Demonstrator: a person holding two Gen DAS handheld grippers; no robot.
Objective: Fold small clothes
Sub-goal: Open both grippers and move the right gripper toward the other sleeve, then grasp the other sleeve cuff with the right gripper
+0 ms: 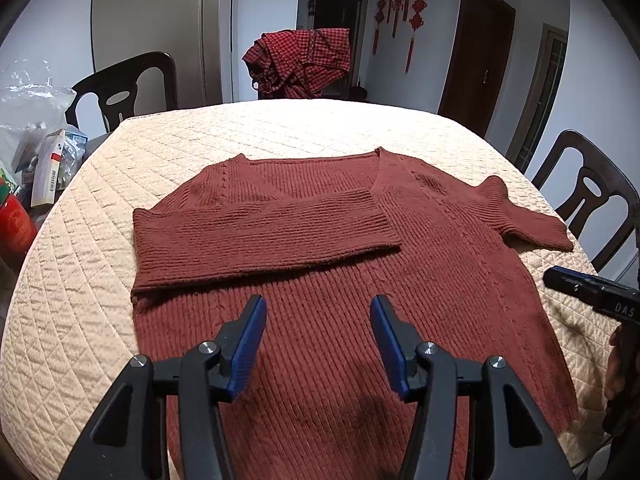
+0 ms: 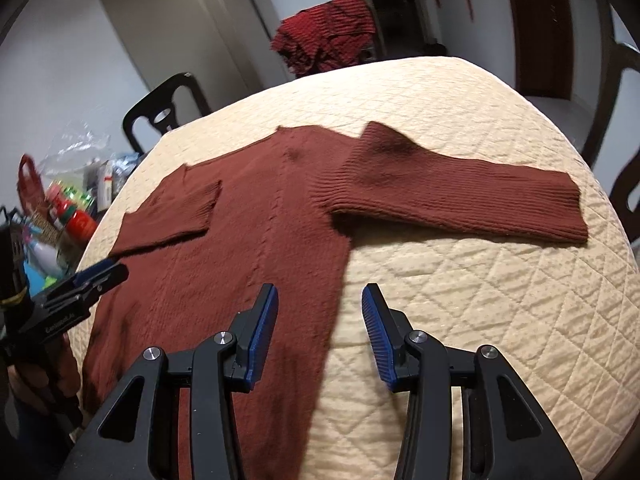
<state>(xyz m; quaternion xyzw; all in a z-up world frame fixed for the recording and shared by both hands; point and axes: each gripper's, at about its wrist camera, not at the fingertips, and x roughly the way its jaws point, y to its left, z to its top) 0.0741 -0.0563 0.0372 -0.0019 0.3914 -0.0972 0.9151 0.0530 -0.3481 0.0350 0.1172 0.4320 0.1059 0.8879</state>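
On the cream quilted cover of the table (image 1: 280, 132) lies a rust-brown ribbed knit sweater (image 1: 360, 320), spread flat with its neckline at the far side. Its left sleeve (image 1: 264, 236) is already folded across the chest; its right sleeve (image 2: 460, 200) lies stretched out over the cover, not yet brought in. So I'd judge the folding barely begun: that sleeve remains, then the body itself.

The left gripper (image 1: 318, 312) hovers over the sweater's lower body, jaws apart, holding nothing. The right gripper (image 2: 320, 300) hangs by the sweater's right edge, jaws likewise spread and empty.

The left wrist view shows the folded sleeve plainly, plus red knotted ornaments (image 1: 400, 4) on the wall. The right wrist view, somewhat blurred, alone shows the full length of the outstretched sleeve. Both catch the red checked cloth heaped on a far chair (image 1: 300, 64).
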